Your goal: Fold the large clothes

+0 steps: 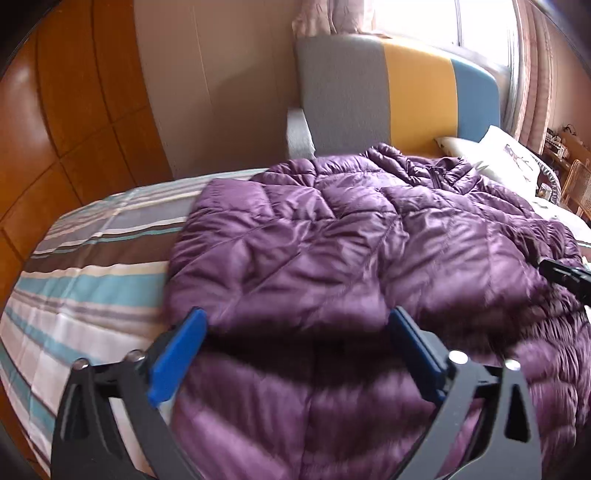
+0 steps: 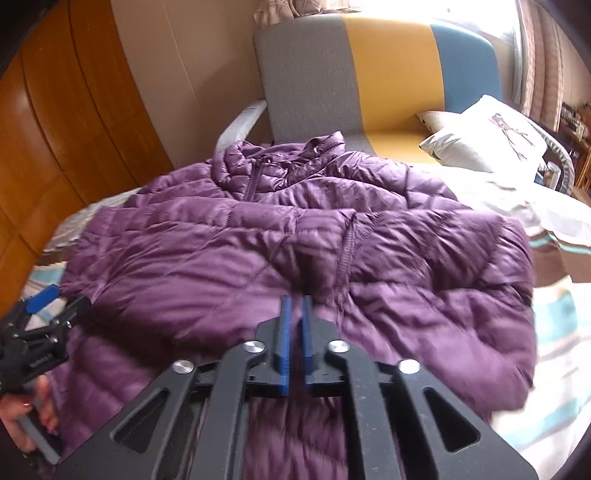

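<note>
A purple quilted puffer jacket [image 1: 332, 240] lies spread on the bed with its collar toward the headboard; it also shows in the right wrist view [image 2: 295, 236]. My left gripper [image 1: 295, 325] is open, its blue fingers [image 1: 177, 362] wide apart just above the jacket's near left part. It also shows at the left of the right wrist view [image 2: 55, 302]. My right gripper [image 2: 296, 306] has its blue pads nearly together over the jacket's near edge; whether fabric is pinched between them is unclear. Its black tip shows at the right edge of the left wrist view [image 1: 565, 277].
The bed has a striped sheet [image 1: 85, 273]. A grey, yellow and blue headboard [image 2: 351, 66] stands at the far end with white pillows [image 2: 487, 136]. A wooden wardrobe [image 1: 66, 110] runs along the left. A window with curtains [image 1: 480, 22] is behind.
</note>
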Tool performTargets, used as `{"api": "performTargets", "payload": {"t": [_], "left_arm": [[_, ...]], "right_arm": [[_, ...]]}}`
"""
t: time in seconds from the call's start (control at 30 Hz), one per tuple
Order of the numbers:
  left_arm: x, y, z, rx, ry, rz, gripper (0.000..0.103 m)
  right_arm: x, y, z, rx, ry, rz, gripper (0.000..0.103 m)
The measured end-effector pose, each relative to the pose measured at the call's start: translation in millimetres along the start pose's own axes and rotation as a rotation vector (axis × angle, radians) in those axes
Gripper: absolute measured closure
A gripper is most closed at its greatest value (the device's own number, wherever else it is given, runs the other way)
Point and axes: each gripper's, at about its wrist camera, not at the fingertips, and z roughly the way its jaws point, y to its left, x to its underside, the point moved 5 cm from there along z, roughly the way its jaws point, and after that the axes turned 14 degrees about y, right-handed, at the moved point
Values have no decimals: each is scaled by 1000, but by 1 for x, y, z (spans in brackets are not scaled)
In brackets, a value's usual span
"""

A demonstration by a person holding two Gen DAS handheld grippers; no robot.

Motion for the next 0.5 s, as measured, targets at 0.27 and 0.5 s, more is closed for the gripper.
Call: {"api": "performTargets", "payload": {"t": [0.27,0.5], "left_arm": [[47,8,-24,-23,66,45,2],[79,19,-48,-13,67,22,2]], "right_arm": [[43,-6,-45,22,-3,-31,57],[93,-21,-65,22,54,-27,57]]}}
